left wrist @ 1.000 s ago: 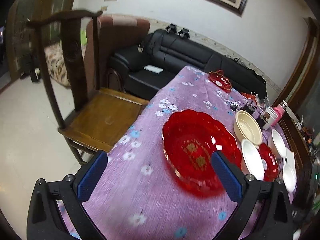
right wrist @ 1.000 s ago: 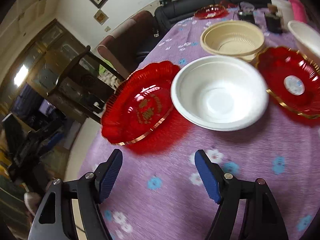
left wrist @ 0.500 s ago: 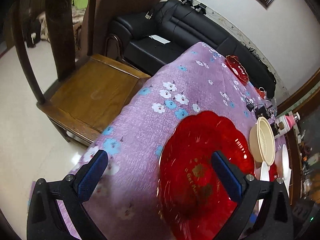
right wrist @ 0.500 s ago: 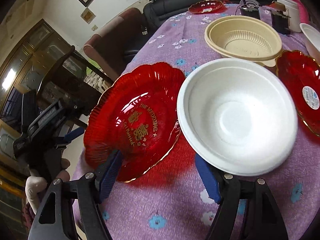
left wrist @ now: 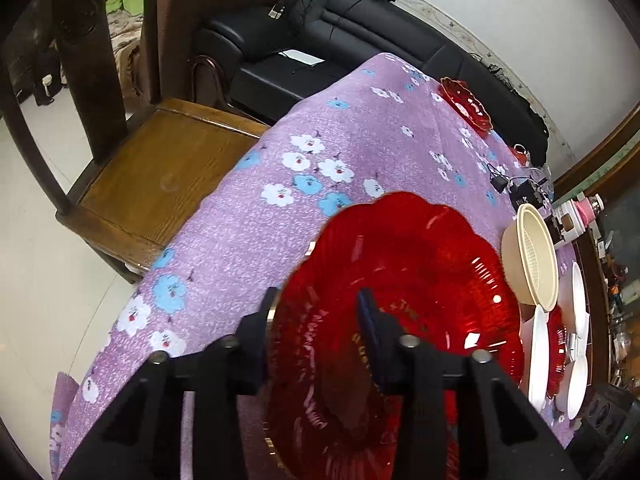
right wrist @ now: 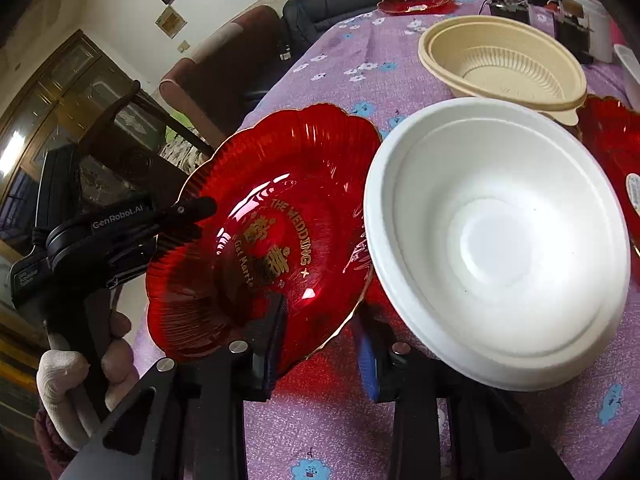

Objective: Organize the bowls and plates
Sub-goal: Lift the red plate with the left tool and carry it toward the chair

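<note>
A large red glass plate [left wrist: 404, 304] with gold lettering is tilted up off the purple flowered tablecloth [left wrist: 320, 148]. My left gripper [left wrist: 316, 312] is shut on its rim; it shows from the side in the right wrist view [right wrist: 188, 220]. My right gripper [right wrist: 320, 328] is shut on the near rim of the same plate [right wrist: 272, 216]. A white bowl [right wrist: 496, 240] sits just right of the plate, its edge touching or overlapping the plate's rim.
A beige bowl [right wrist: 500, 64] stands behind the white bowl. Another red plate [right wrist: 608, 148] lies at right, and a small red plate [left wrist: 466, 104] at the far table end. A wooden chair [left wrist: 160, 172] stands at the table's left edge. Clutter sits far right.
Both grippers have closed on the large red plate's rim from opposite sides, and the plate has tipped up off the cloth. Both moved in closer.
</note>
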Motion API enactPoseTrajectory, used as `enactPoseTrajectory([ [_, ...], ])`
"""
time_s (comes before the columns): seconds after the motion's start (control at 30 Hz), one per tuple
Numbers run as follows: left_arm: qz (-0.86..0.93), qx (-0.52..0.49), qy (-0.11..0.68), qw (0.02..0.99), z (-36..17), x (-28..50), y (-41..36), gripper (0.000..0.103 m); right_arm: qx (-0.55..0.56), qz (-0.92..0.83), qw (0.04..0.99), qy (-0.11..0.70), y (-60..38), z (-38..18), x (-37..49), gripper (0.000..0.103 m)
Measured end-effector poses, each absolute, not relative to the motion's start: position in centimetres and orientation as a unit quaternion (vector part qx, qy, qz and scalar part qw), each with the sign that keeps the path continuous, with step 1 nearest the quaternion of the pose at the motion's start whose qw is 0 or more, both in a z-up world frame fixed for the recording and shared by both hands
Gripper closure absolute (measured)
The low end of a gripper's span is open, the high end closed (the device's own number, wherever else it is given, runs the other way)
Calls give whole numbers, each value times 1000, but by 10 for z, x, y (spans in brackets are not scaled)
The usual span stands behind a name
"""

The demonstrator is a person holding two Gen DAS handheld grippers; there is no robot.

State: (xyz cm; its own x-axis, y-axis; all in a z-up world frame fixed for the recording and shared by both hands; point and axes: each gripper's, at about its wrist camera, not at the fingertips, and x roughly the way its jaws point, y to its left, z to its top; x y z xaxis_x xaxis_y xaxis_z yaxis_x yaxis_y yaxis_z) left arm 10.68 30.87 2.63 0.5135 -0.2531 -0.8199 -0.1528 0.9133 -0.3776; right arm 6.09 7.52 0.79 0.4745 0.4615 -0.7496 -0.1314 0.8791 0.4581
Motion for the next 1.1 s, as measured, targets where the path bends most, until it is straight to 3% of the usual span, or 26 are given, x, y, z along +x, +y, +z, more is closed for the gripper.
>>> enactPoseTrajectory([
  [0.67,-15,-202,423,883,84,28,330,71,126,217,856,453,96,43,20,76],
  [1.1,-8,-224,462,858,36,-2,331,71,124,209,838,489,91,16,-6,76],
])
